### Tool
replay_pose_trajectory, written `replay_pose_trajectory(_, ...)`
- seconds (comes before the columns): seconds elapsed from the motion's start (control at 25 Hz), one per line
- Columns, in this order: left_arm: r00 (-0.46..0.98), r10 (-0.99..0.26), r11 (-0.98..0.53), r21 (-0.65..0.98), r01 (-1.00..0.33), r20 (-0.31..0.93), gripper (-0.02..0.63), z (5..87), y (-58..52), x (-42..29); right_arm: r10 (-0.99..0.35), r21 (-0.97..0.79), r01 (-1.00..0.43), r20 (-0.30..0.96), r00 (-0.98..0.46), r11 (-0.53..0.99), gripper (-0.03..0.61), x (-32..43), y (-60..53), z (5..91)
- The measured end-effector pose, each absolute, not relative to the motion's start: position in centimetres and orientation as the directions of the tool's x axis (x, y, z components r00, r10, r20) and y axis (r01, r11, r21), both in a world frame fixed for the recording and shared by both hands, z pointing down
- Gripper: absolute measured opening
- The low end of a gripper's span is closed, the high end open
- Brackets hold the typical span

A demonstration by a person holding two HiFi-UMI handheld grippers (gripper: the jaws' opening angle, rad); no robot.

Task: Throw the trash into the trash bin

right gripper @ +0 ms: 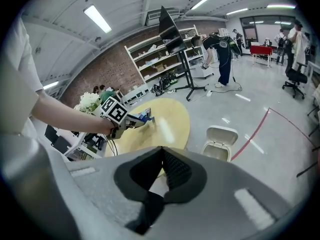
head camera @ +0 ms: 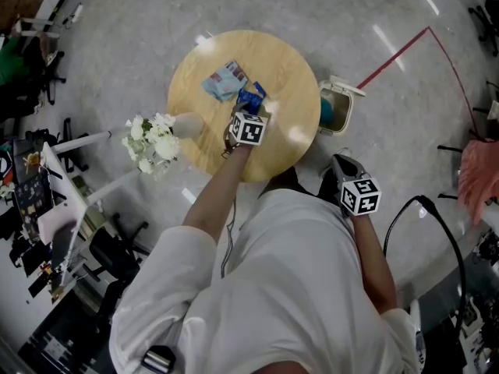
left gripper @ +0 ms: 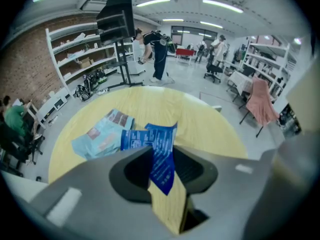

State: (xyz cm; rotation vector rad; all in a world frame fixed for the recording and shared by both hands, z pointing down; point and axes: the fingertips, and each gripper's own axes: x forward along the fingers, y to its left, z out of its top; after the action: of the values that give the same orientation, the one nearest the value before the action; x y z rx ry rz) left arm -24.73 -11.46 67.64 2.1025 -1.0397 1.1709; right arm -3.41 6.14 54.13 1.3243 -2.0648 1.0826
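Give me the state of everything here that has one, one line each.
left claw, shut on the blue wrapper
blue wrapper, gripped by the left claw
light blue packet, lying flat on the round table
trash bin, lid open
right claw, shut, empty

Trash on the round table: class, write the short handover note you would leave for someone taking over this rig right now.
Left gripper: shut on the blue wrapper, over the round table.
Right gripper: shut, empty, held off the table by the person's side.
Pale blue packet: lies on the table beside the wrapper.
Trash bin: on the floor at the table's right in the head view, lid open.
Done: wrapper gripped.
Left: carry the wrapper to the bin and drop it in, then probably fetch the packet.
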Motion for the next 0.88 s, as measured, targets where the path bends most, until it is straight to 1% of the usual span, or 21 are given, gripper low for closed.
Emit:
replay_pose_trajectory(0.44,0.331,-0.405,-0.559,0.056,-0.827,0.852,0.132,64.9,-9.9,-24.8,-0.588,-0.377,-0.901,0.687,-0.427,0.214,0.002,-1.9,6.2,53.2)
replay_pose_trajectory(0.88,0.298,-0.43,-0.519,0.036,-0.854,0.852,0.132,63.3,-8.2,-24.8,-0.598,-0.393,-0.888,0.661,-0.452,0.237,0.002,0.1,6.8,52.7)
